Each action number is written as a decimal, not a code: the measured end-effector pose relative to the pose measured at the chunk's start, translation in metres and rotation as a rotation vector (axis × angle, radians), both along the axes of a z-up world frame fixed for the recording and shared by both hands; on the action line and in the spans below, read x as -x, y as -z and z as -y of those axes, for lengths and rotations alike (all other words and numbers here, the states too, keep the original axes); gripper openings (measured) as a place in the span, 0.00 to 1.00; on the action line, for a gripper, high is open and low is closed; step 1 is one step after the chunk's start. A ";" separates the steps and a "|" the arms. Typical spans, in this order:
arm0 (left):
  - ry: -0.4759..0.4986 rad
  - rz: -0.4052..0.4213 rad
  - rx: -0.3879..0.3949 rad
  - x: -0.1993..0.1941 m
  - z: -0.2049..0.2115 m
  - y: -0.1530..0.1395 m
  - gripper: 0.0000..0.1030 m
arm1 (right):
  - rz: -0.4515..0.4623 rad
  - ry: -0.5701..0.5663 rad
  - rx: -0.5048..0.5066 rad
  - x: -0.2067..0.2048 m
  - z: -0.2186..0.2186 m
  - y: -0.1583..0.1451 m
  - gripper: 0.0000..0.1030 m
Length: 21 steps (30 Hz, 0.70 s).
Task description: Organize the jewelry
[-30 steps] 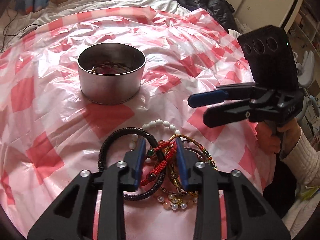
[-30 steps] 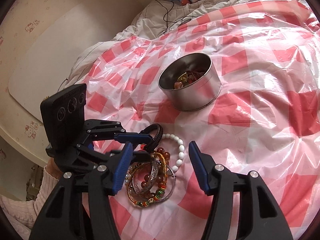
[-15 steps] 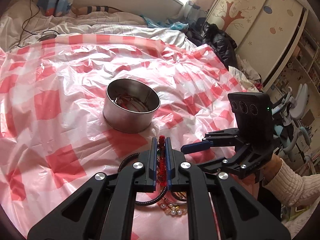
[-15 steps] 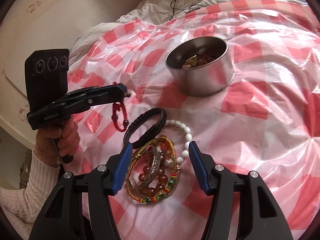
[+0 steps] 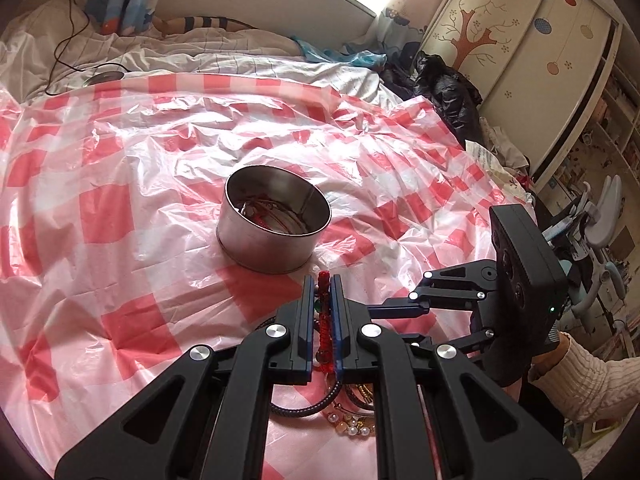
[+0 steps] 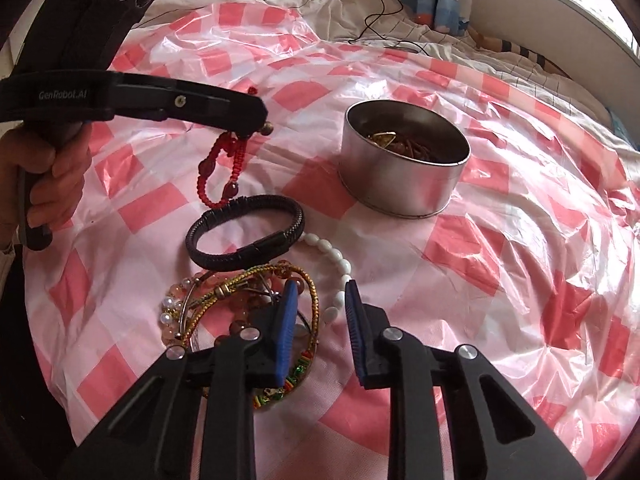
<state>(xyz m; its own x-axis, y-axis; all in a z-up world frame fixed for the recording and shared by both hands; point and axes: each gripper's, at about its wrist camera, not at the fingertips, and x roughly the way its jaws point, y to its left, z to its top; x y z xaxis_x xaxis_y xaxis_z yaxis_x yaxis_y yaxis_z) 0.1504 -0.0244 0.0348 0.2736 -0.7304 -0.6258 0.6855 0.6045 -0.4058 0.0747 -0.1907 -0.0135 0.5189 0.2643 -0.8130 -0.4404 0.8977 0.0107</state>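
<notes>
Red cord bracelet (image 6: 220, 168) dangles, pinched in left hand-held gripper (image 5: 324, 280), lifted off bed; steel tin (image 5: 276, 224) dead ahead along its fingers, nothing between; right hand-held gripper (image 6: 320, 300) spread, low over bracelet pile (image 6: 240, 300); black braided bracelet (image 6: 246, 232) beside pile.

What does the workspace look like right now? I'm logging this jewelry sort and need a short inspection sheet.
Surface: red-and-white checked plastic sheet, crinkled, spread over a bed.
Job's things: metal tin with jewelry inside; red bracelet lifted off the sheet; black braided bracelet, white bead bracelet and a tangled bracelet pile on the sheet.
Clutter: nothing seen.
Grippers: left gripper shut on the red bracelet; right gripper open over the pile.
Cables: black cable on the bedding.
Surroundings: wardrobe, window.
</notes>
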 end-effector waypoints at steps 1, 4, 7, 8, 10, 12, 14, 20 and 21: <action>-0.001 0.000 -0.001 0.000 0.000 0.000 0.06 | 0.014 -0.006 0.019 0.002 -0.003 0.001 0.14; -0.004 0.000 0.000 0.000 0.001 0.000 0.06 | 0.055 -0.022 0.119 0.007 -0.015 0.007 0.04; -0.008 0.002 0.002 -0.001 0.001 -0.001 0.06 | 0.077 -0.009 0.077 0.011 -0.012 0.001 0.04; -0.008 0.002 0.004 -0.001 0.000 -0.001 0.06 | 0.083 0.006 0.042 0.010 -0.007 -0.004 0.04; -0.009 0.004 0.006 -0.001 0.000 -0.001 0.06 | 0.091 0.037 -0.046 0.007 0.006 -0.016 0.04; -0.009 0.005 0.006 -0.002 0.000 -0.002 0.06 | 0.096 0.068 -0.126 0.005 0.019 -0.025 0.04; -0.009 0.006 0.005 -0.002 0.000 -0.002 0.06 | 0.097 0.090 -0.186 0.003 0.030 -0.032 0.04; -0.014 0.037 -0.051 0.001 0.007 0.000 0.06 | 0.110 0.117 -0.272 -0.001 0.041 -0.045 0.04; -0.015 0.044 -0.063 0.002 0.009 0.000 0.06 | 0.113 0.120 -0.273 0.000 0.042 -0.046 0.04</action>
